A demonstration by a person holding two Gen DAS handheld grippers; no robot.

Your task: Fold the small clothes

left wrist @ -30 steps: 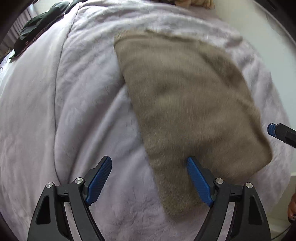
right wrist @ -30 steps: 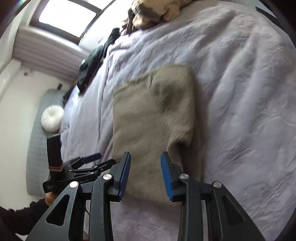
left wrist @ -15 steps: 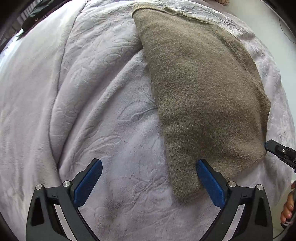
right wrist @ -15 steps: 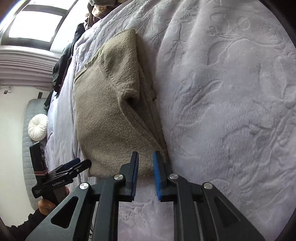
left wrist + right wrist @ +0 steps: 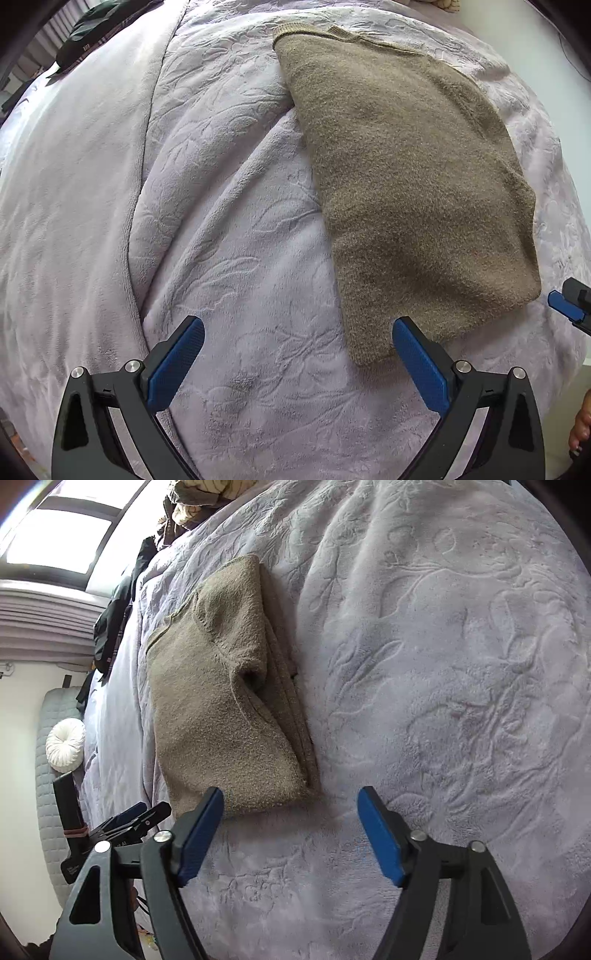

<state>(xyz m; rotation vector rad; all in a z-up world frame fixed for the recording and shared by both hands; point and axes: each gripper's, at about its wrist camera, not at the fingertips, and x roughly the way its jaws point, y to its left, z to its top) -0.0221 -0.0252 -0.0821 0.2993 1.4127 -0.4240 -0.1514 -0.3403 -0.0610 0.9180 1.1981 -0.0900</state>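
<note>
The folded brown sweater (image 5: 406,184) lay on the lilac blanket (image 5: 221,258). The left gripper (image 5: 295,363) stood wide open above it; the right gripper (image 5: 290,836) had just been opening, nothing between its fingers.

Cut off by the right edge of the left wrist view: the right gripper (image 5: 570,308), with only one blue pad and a bit of black frame showing. Cropped at the lower right corner there: a few fingers of a hand (image 5: 580,424). Partly hidden behind the left gripper's (image 5: 297,363) right finger: the near corner of the folded brown sweater (image 5: 406,192). Hidden in the right wrist view: the sweater's (image 5: 225,701) underlayers, only their stacked edges peeking out along its right side. Too small and dark to identify: the dark clothes (image 5: 110,627) heaped at the far edge of the blanket (image 5: 443,664). Cropped at the top edge: a striped bundle (image 5: 207,494).
</note>
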